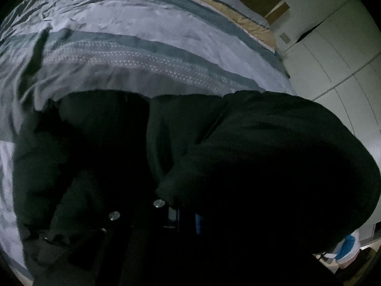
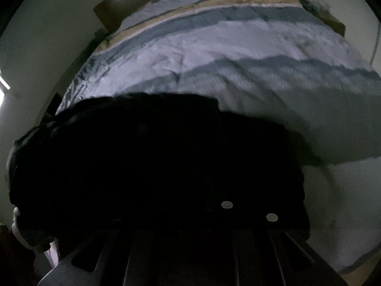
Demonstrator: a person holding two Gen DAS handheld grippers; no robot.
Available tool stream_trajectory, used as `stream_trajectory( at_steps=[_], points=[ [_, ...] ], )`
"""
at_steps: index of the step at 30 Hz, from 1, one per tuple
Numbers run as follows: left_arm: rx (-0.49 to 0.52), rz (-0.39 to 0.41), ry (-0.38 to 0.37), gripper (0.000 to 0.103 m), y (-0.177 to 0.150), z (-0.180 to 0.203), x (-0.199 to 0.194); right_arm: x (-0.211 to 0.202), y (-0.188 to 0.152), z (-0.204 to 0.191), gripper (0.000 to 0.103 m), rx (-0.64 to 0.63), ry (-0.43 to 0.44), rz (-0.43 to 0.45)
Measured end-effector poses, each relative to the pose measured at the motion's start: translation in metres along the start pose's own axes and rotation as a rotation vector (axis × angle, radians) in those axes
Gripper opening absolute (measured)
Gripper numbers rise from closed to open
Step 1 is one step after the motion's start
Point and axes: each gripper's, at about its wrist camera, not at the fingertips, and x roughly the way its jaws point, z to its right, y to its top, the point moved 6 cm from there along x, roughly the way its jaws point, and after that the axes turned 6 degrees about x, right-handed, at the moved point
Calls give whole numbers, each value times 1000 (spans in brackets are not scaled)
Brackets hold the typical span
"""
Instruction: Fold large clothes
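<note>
Grippers both tilt steeply down over the bed (image 1: 166, 38). The left gripper (image 1: 164, 205) has its jaws clamped on bunched black garment (image 1: 262, 147); the right gripper (image 2: 228, 190) is closed on the same dark cloth. The garment hangs across the bed's near edge, its long axis running along that edge.

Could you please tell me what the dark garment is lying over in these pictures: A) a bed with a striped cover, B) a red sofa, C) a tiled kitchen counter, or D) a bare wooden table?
A: the dark garment sits in front of a bed cover with pale, grey-blue and tan stripes, seen in both wrist views.
</note>
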Motion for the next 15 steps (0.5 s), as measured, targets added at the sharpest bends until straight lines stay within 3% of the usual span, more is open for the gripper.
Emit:
stream_trajectory(
  at_steps=[5, 8, 10, 15],
  points=[
    [12, 15, 11, 11, -3, 2, -2, 2, -11, 5, 15, 3, -24, 14],
    [51, 17, 36, 12, 1, 6, -12, -4, -12, 5, 25, -19, -47, 5],
    [67, 15, 57, 14, 2, 8, -19, -8, -11, 8, 39, -18, -53, -7],
    [87, 7, 86, 19, -14, 12, -42, -28, -17, 13, 52, -38, -62, -27]
  ],
)
